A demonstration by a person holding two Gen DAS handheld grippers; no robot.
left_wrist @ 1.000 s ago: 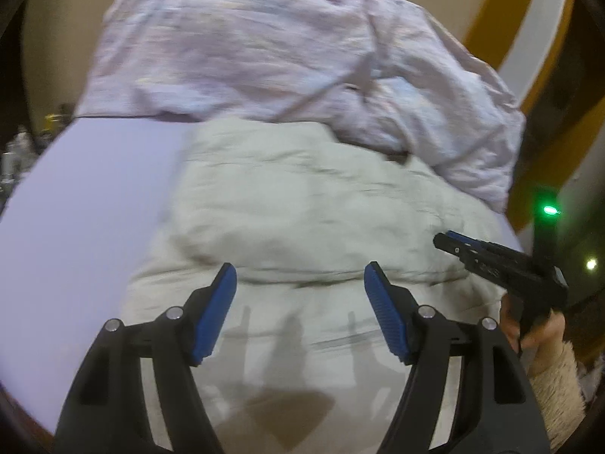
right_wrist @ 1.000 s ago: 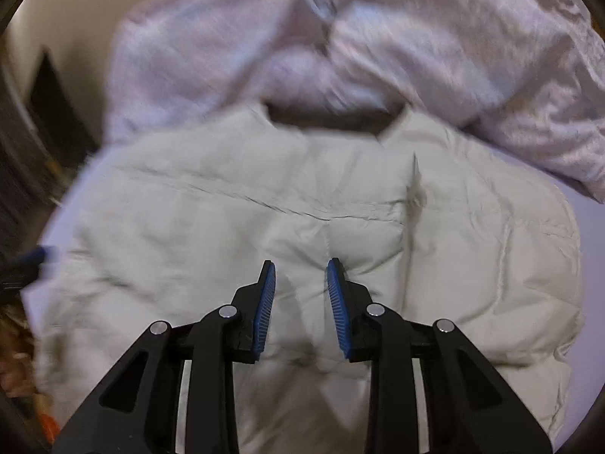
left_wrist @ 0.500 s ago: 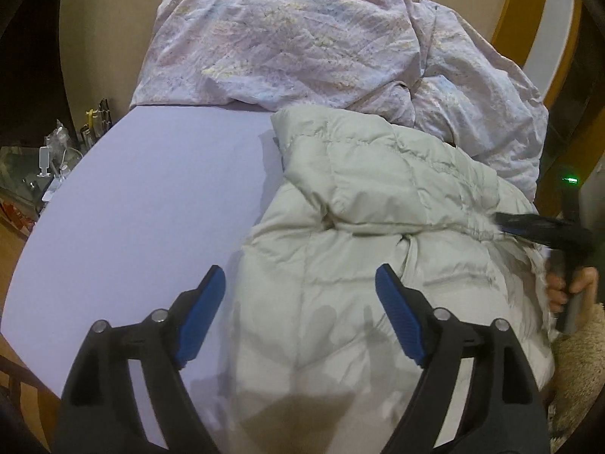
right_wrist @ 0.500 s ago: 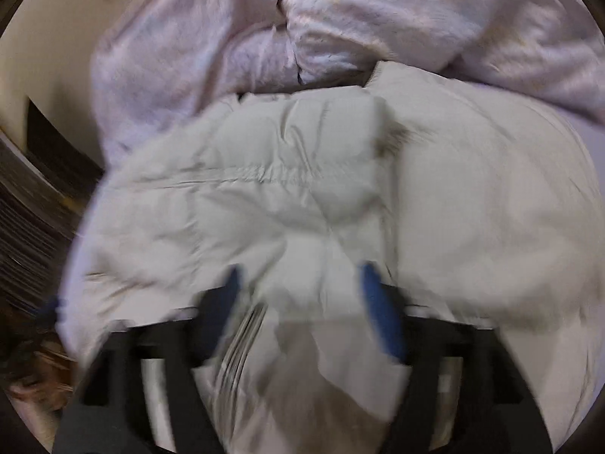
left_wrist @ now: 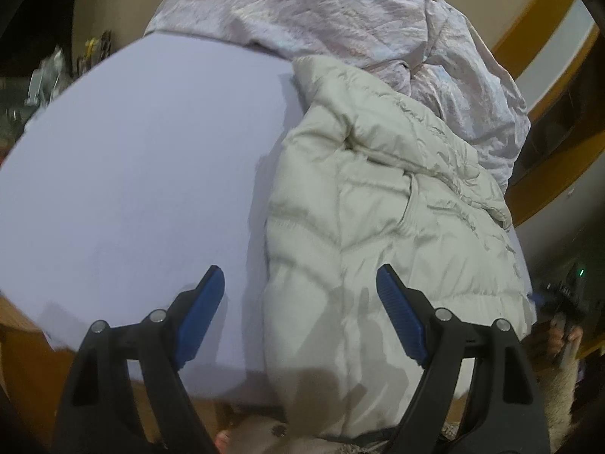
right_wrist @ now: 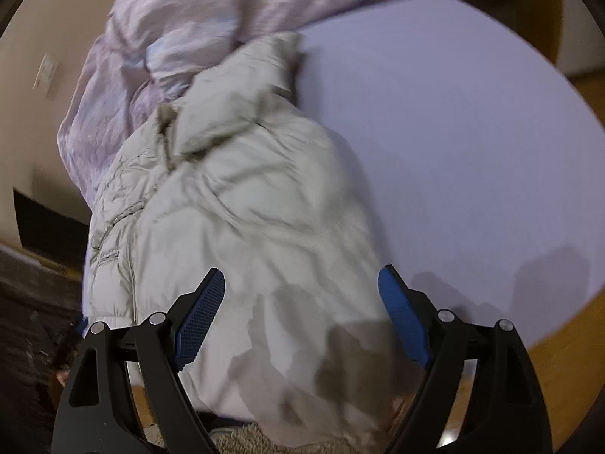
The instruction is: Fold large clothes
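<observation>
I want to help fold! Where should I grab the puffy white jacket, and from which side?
Grab the puffy jacket along its long folded edge that faces the bare lavender bed sheet. Come in from that open side, since the crumpled pink blanket crowds the far end. That edge lies thick and fairly straight, so wide-open jaws like the left gripper has should probably fit around it.
</observation>
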